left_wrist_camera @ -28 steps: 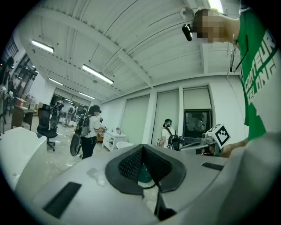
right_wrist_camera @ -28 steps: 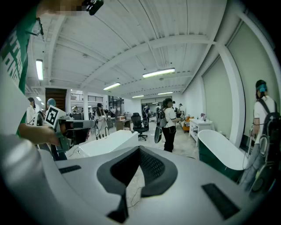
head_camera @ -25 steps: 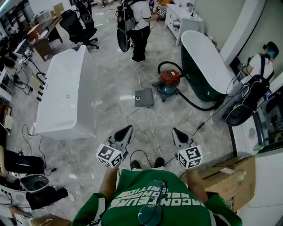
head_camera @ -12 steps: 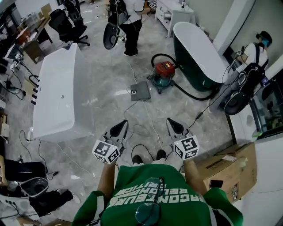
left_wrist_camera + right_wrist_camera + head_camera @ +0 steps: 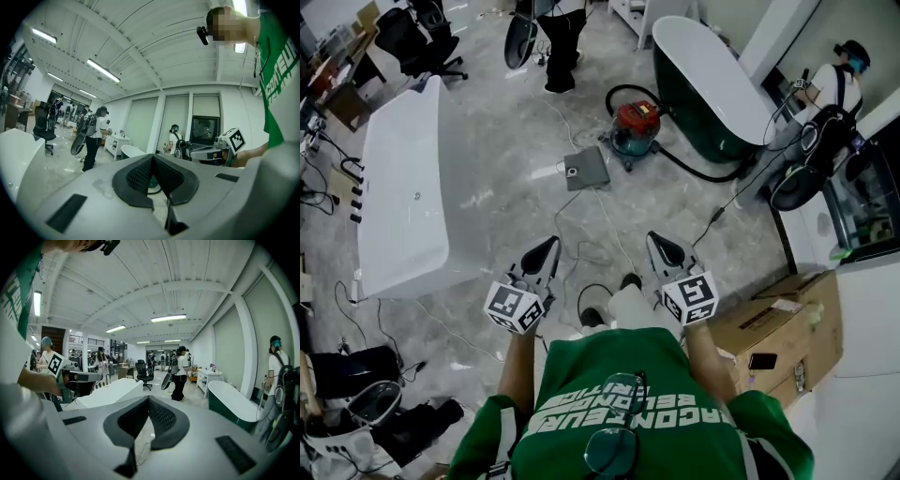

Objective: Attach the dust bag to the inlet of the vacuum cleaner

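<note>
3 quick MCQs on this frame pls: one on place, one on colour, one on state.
1. Where does the vacuum cleaner stand?
A on a desk
B on the floor beside the dark green bathtub
C on an office chair

2. Its lid is:
A red
B blue
C yellow

3. The left gripper and right gripper are:
A open wide
B each gripping a hose
C shut, empty

Answers:
1. B, it sits on the floor next to that tub.
2. A, the head view shows a red top.
3. C, each gripper view shows the jaws together with nothing between them.
</note>
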Demonstrator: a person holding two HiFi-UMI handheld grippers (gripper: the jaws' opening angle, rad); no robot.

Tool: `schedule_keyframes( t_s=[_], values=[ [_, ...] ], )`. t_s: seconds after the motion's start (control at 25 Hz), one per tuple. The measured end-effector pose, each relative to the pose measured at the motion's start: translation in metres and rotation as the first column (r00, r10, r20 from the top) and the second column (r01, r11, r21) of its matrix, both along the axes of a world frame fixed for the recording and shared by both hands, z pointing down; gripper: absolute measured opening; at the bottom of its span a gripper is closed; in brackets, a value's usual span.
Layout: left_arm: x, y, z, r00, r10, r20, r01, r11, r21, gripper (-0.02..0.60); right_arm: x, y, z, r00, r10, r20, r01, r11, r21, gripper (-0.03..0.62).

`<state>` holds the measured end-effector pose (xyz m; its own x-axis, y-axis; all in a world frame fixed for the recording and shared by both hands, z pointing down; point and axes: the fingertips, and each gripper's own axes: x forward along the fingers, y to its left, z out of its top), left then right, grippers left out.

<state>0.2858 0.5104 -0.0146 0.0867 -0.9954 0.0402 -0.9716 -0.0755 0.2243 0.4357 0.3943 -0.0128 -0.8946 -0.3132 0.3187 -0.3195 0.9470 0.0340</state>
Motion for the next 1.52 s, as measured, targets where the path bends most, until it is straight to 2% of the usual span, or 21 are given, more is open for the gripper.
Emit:
schedule_keyframes(
  t_s=[0.24, 0.52, 1.04, 1.32, 1.52],
  values=[
    [-0.028, -0.027, 0.009, 1.0, 0.012, -0.009, -0.012, 1.0, -0.016, 0.003, -0.027, -0.024, 0.012, 1.0, 0.008, -0.014, -0.008, 1.0, -0.026, 0.008],
    [-0.079, -0.079, 0.033, 1.0, 0.009, -0.022, -0.01, 0.999, -0.038, 0.003, -0.086, -0.084, 0.036, 1.0, -0.002, -0.015, 0.001, 0.999, -0.036, 0.008],
    [-0.178, -0.259, 0.025, 0.996, 0.086, 0.002, -0.085, 0.995, -0.046, 0.003, -0.198, -0.252, 0.02, 1.0, -0.015, -0.002, 0.015, 1.0, -0.008, 0.008],
    [-0.197, -0.318, 0.023, 0.993, 0.115, 0.006, -0.114, 0.992, -0.047, 0.003, -0.225, -0.297, 0.022, 1.0, -0.018, -0.009, 0.018, 1.0, -0.017, 0.008],
    [-0.197, -0.342, 0.03, 0.988, 0.151, -0.002, -0.151, 0.987, -0.05, 0.003, -0.227, -0.31, 0.022, 1.0, 0.005, 0.001, -0.005, 0.999, -0.039, 0.008]
  ],
)
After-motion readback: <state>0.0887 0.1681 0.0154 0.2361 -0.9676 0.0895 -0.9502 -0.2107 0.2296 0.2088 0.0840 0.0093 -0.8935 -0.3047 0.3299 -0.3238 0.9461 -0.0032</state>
